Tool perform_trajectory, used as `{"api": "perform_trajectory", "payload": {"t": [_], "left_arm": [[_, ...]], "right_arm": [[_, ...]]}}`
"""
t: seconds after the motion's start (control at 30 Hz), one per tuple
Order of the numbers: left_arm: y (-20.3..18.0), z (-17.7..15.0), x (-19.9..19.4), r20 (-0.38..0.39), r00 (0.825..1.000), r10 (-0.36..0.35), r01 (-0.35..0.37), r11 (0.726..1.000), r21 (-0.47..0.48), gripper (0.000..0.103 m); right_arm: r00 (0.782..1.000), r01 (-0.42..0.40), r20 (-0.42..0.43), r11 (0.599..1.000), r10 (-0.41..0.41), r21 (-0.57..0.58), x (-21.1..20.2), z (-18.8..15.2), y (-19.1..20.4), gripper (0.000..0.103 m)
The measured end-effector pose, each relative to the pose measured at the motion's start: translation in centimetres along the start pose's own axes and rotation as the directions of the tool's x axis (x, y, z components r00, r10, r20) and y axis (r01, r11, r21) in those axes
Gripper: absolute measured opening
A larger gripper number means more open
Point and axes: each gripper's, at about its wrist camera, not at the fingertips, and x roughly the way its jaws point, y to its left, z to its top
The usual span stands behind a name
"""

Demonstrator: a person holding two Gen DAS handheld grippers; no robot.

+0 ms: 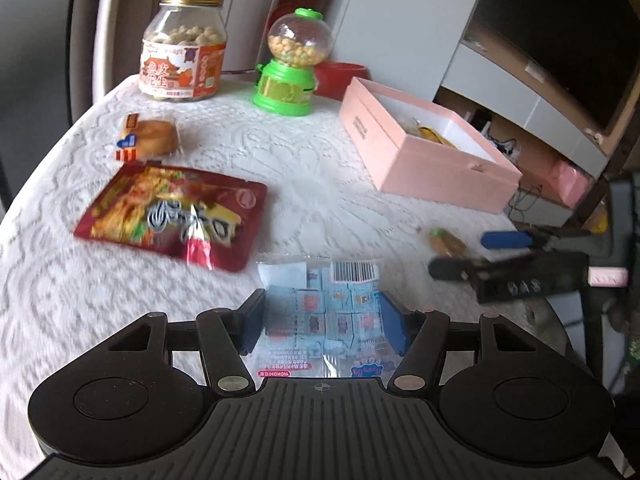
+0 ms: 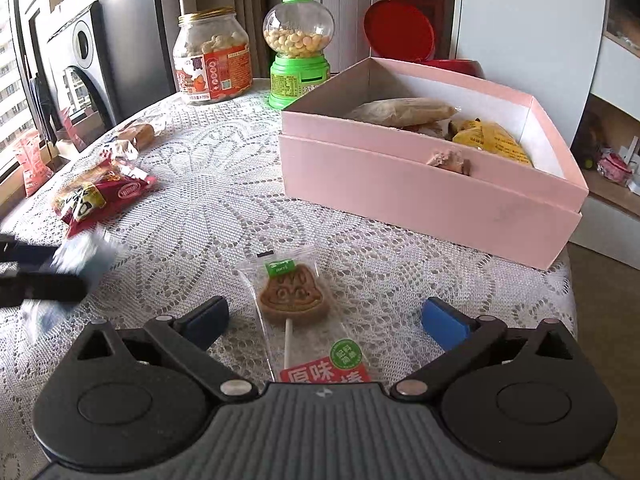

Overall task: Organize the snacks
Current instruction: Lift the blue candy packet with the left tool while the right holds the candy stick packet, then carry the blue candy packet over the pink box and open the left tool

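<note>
white lace cloth [image 2: 224, 184] covers the table, with curtains and a window behind.

the left gripper [image 1: 322, 320] pinches a blue candy bag [image 1: 320, 308] between its pads. the bag looks lifted off the cloth, near the front edge of the table. i think the job now is to carry it to the pink box [image 2: 420, 196], well apart on the right. best to keep the pinch firm, because the bag is thin, shiny and slippery, and to go in over the box wall, not bump it.

the right gripper [image 2: 324, 320] is spread wide with nothing held. a lollipop [image 2: 294, 296] in a clear wrapper lies flat on the cloth between its fingers, not touched. it should close across the flat brown head, as the stick is too thin.

the box is stiff card with crinkly snack packs inside. a soft red noodle bag [image 1: 172, 216] and a wrapped cake [image 1: 154, 136] lie on the left. at the back stand a round peanut jar [image 1: 182, 48] and a green candy machine [image 1: 292, 64], both hard and smooth.
</note>
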Motion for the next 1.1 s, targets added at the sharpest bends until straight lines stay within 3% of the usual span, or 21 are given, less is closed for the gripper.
{"api": "perform_trajectory", "payload": {"t": [0.03, 0.13, 0.17, 0.2, 0.3, 0.63, 1.03, 1.1], "left_arm": [[-0.4, -0.2, -0.1, -0.004, 1.000, -0.010, 0.010, 1.000, 0.008, 0.066], [-1.7, -0.4, 0.3, -0.016, 0.999, -0.045, 0.046, 0.998, 0.038, 0.066], [-2.0, -0.5, 0.5, -0.016, 0.999, -0.048, 0.048, 0.998, 0.047, 0.066], [-2.5, -0.6, 0.7, -0.017, 0.999, -0.048, 0.049, 0.997, 0.061, 0.066], [-4.1, -0.8, 1.4, -0.020, 0.999, -0.041, 0.043, 0.993, 0.108, 0.066], [-6.6, -1.0, 2.6, -0.030, 1.000, 0.010, -0.004, 0.982, 0.188, 0.067], [-6.9, -1.2, 2.7, -0.027, 0.999, 0.023, -0.017, 0.980, 0.200, 0.068], [-6.8, -1.2, 2.7, -0.028, 0.999, 0.021, -0.015, 0.980, 0.200, 0.068]], "right_arm": [[1.000, 0.008, 0.007, 1.000, -0.008, 0.000, -0.2, -0.1, 0.1, 0.096], [1.000, 0.017, 0.021, 1.000, -0.017, -0.004, -1.1, -0.4, 0.5, 0.071], [1.000, 0.015, 0.020, 1.000, -0.015, -0.014, -1.5, -0.5, 0.6, 0.052], [1.000, 0.013, 0.014, 1.000, -0.012, -0.025, -2.0, -0.6, 0.8, 0.043], [1.000, 0.016, 0.005, 1.000, -0.016, -0.026, -3.2, -0.9, 0.8, 0.038], [0.998, 0.066, -0.010, 0.996, -0.065, 0.064, -6.0, -3.0, -1.7, 0.038], [0.998, 0.061, 0.005, 0.995, -0.062, 0.076, -5.0, -3.3, -1.6, 0.049], [0.998, 0.063, 0.001, 0.996, -0.064, 0.062, -5.1, -3.1, -1.5, 0.038]]}}
